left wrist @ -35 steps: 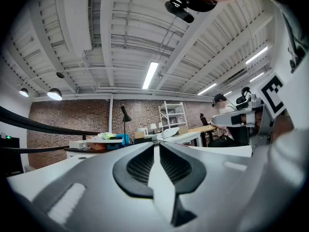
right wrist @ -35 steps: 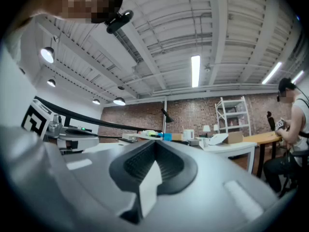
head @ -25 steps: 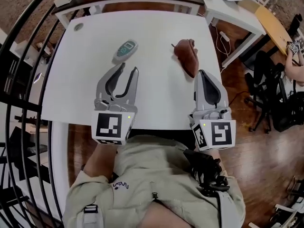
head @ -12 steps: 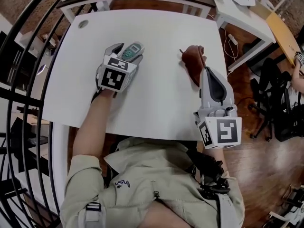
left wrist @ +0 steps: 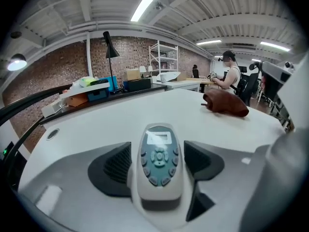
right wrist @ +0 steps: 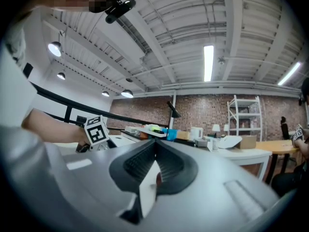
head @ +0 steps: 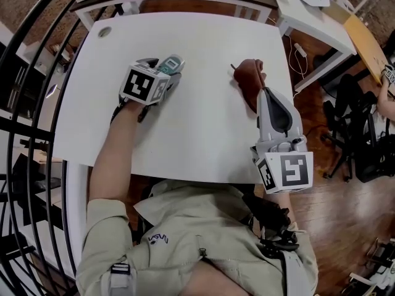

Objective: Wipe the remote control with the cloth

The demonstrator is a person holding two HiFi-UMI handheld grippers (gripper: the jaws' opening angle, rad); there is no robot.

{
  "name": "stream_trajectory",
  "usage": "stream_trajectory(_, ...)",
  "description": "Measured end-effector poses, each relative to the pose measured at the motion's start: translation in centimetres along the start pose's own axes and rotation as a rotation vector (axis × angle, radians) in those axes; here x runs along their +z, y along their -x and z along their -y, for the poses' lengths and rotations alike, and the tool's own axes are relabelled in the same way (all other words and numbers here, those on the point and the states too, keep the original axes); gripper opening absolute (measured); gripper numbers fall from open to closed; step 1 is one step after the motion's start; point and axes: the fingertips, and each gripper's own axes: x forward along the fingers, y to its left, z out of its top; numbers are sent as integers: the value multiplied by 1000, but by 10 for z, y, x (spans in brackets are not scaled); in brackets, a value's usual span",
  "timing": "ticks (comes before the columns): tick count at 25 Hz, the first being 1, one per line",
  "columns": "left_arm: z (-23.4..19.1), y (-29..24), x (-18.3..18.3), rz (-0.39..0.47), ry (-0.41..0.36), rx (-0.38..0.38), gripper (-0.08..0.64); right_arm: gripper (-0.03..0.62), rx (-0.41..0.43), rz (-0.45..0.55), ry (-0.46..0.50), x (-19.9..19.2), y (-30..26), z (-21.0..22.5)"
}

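The grey remote control [head: 171, 64] with a blue-grey keypad lies flat on the white table [head: 203, 122], left of centre. My left gripper [head: 164, 71] tilts down over it. Its jaws are opening, one on each side of the remote [left wrist: 158, 163], and the pads stand a little off its sides. The reddish-brown cloth [head: 250, 79] lies crumpled near the table's right edge; in the left gripper view the cloth [left wrist: 226, 103] shows at the far right. My right gripper [head: 266, 94] is shut and holds nothing, its tip just beside the cloth's near end. In its own view the right gripper [right wrist: 153, 144] points level over the table.
A round cable hole [head: 104, 32] marks the table's far left corner. A black railing [head: 37, 103] curves along the left. A second white table [head: 315, 17] and an office chair [head: 349, 122] stand to the right. A cluttered desk [left wrist: 111, 88] lies beyond the table.
My left gripper moved forward from the table's near edge, dipped down and spread its jaws around the remote. The right gripper edged forward to the cloth, still shut.
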Motion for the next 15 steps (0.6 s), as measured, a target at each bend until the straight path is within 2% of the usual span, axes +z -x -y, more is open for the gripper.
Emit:
stream_trajectory(1,0,0,0,-2,-8,0,348,3,1,-1,-1,0,0,0)
stream_trajectory(3,2,0,-1,-4,-26,-3,295,3,4,-2,-3,-1,0,0)
stream_trajectory(6,2,4,-1,13,-12,5,291,3,0,-7,-1,-2,0,2)
stream_trajectory(9,10,17,6,91,0,21,291,3,-16,-17,3,-5,1,9)
stream_trajectory(12,23,44,20,193,-59,65,291,14,-29,-27,11,-8,-1,15)
stream_trajectory(15,48,79,41,282,-135,84,291,61,-19,-53,39,-13,-10,17)
